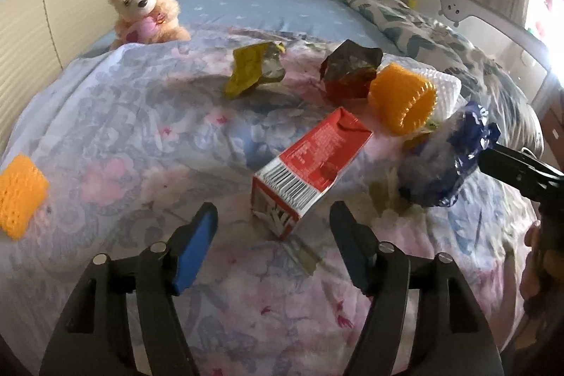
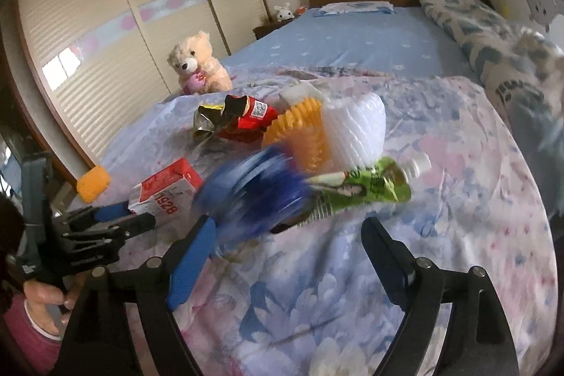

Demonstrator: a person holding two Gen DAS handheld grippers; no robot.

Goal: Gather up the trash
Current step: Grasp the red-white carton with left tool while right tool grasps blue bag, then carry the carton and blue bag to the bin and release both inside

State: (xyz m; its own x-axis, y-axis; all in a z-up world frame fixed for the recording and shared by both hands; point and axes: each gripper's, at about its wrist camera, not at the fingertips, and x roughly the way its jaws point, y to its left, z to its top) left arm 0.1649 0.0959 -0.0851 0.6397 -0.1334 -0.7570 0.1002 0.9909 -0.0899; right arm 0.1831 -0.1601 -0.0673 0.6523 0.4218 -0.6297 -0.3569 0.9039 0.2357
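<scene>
Both grippers, L (image 1: 273, 226) & R (image 2: 289, 235), jaws wide, empty; red carton (image 1: 310, 164), blue wrapper (image 2: 253, 192) loose on quilt (image 2: 317, 288).

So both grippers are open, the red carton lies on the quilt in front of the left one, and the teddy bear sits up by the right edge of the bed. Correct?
One slip: the teddy bear sits by the left edge of the bed, beside the wardrobe, as the left wrist view shows. The rest holds: both the left gripper and the right gripper have open jaws, and the red carton lies on the quilt in front of the left one.
</scene>
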